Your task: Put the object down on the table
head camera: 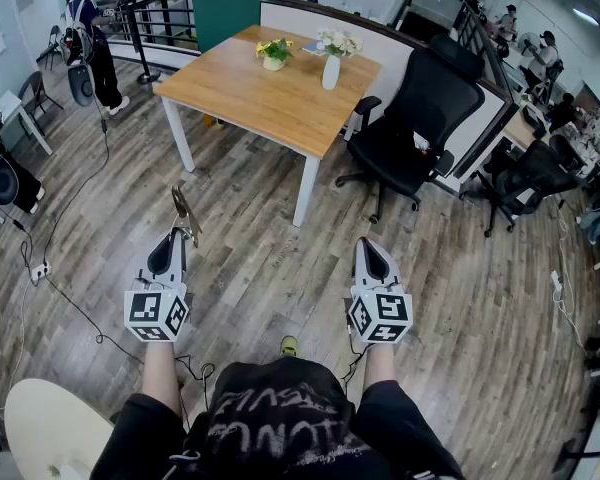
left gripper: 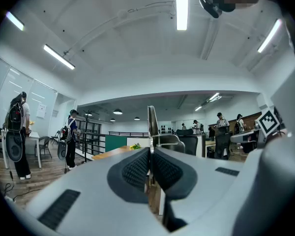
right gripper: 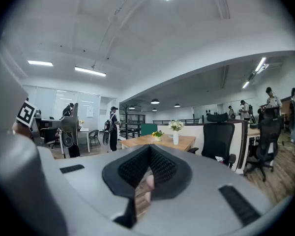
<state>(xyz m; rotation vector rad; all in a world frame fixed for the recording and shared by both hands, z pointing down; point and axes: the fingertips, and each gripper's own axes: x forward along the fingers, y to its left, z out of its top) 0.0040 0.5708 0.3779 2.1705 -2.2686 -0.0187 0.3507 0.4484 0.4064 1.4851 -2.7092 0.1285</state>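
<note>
Metal utensil (head camera: 183,204) is clamped in left gripper (head camera: 180,236); right gripper (head camera: 368,246) is closed, empty; table (head camera: 250,93) well ahead.

- both the left gripper (head camera: 180,236) and the right gripper (head camera: 365,245) are light grey plastic shells, tapering toward the tip, each with a black teardrop inset on top
- the pads (left gripper: 135,170) are black with a ribbed grid texture, and there's a black slot (left gripper: 59,209) in the shell at about 8 o'clock of them
- white marker cube (head camera: 157,313) with black squares at each gripper's 6 o'clock end
- person's wearing a black T-shirt (head camera: 280,418) with grey lettering and short sleeves, plus a yellow-green shoe (head camera: 290,346)
</note>
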